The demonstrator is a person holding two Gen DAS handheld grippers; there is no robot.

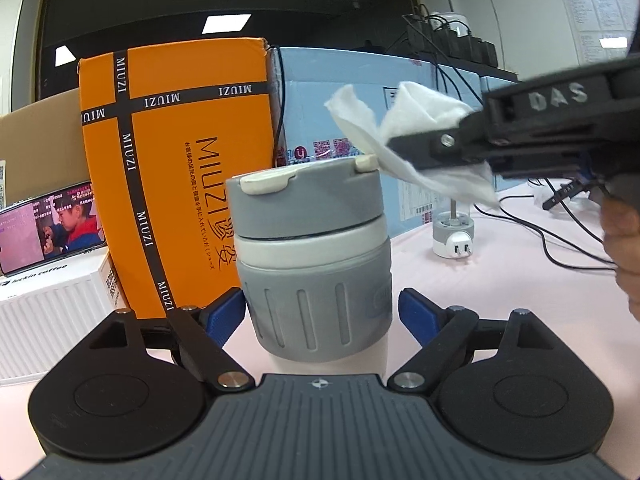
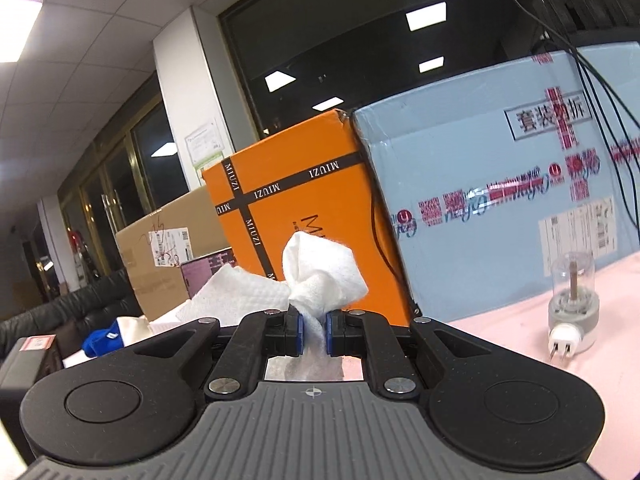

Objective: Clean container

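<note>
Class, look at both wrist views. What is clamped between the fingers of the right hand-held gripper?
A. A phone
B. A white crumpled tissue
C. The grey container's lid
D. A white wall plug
B: the right hand-held gripper has its blue pads pressed on the white crumpled tissue, beside the container.

One grey container, one white tissue, two grippers, three boxes, one phone, one plug-in device.

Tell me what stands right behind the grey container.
Behind the grey container an orange MIUZI box stands upright, with a pale blue carton beside it. The container hides the lower part of both boxes, so what lies at their foot cannot be seen.
</note>
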